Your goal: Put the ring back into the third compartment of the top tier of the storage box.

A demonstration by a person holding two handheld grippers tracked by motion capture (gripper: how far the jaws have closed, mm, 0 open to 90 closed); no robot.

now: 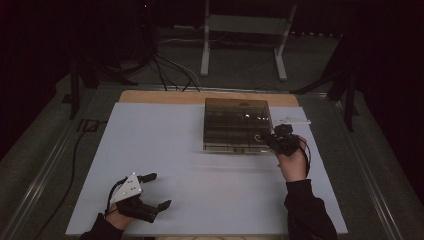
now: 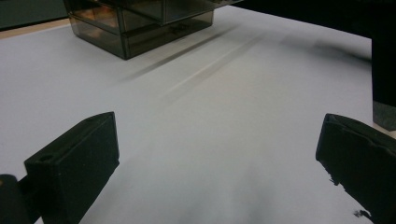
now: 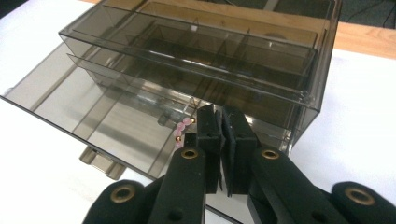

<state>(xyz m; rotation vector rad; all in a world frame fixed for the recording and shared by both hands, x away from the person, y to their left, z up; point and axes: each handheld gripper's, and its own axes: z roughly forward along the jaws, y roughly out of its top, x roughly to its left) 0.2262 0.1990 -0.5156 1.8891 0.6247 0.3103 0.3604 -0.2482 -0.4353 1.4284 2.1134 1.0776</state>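
Over open drawer (image 3: 93,121), right gripper (image 3: 219,121) closed beside pink beads (image 3: 181,128), unlabelled organizer box (image 1: 236,125).

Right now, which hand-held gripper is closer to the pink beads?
Right. The right hand-held gripper is over the open drawer beside the pink beads; the left hand-held gripper rests far off near the table's front edge.

Wide bare table (image 1: 165,150) lies before the left gripper (image 1: 156,190); only the drawer box (image 1: 235,125) blocks the far right
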